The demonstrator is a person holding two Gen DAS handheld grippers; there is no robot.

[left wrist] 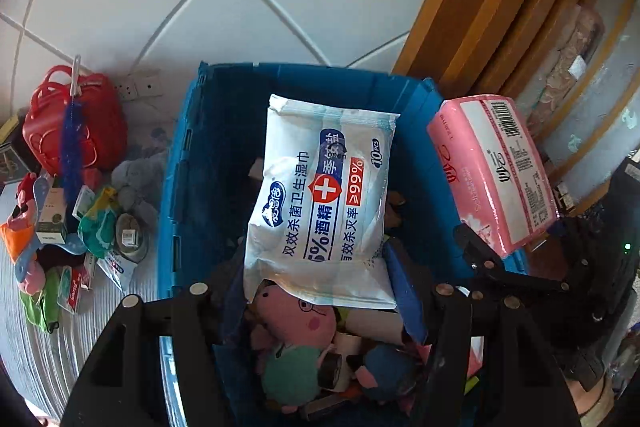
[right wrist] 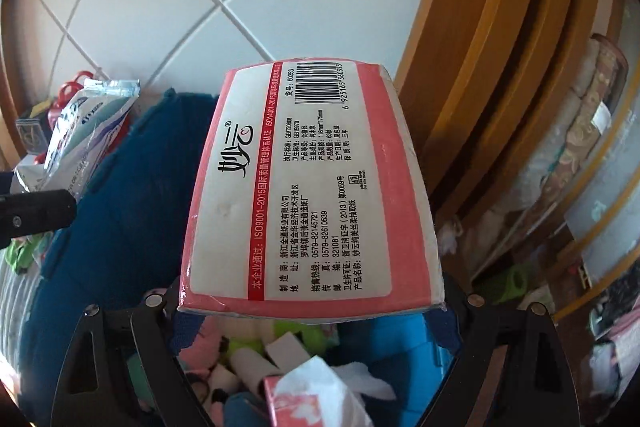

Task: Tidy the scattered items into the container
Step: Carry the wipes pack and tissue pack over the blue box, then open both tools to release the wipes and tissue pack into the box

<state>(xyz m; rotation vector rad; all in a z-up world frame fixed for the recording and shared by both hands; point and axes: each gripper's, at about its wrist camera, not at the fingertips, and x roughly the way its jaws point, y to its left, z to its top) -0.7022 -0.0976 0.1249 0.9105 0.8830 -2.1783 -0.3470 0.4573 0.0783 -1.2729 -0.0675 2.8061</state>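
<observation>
two packs carried over the bin, ready to be dropped

a wipes pack is held between the jaws of the left gripper, clamped at its lower seam; a pink tissue pack is held crosswise in the right gripper, whose jaws are spread wide around its near end; both packs are seen above the open blue bin, the wipes over its middle, the tissues by its right rim.

the step in hand is judged to be the delivery of both items; what is called for next is a lowering into the bin and a release, with the tissue pack first brought further inward so that it is not dropped on the rim.

the wipes pack is a flat, glossy film pouch, crinkled at its sealed edges and likely to flop; the tissue pack is a soft, plastic-wrapped block with rounded corners; the bin is rigid moulded plastic with ribbed walls, and a plush pig and other soft toys are already lying in it.

a scattered pile of small boxes, packets and a red bag is left on the ribbed mat beside the bin, so the task is judged to be far from finished.
</observation>
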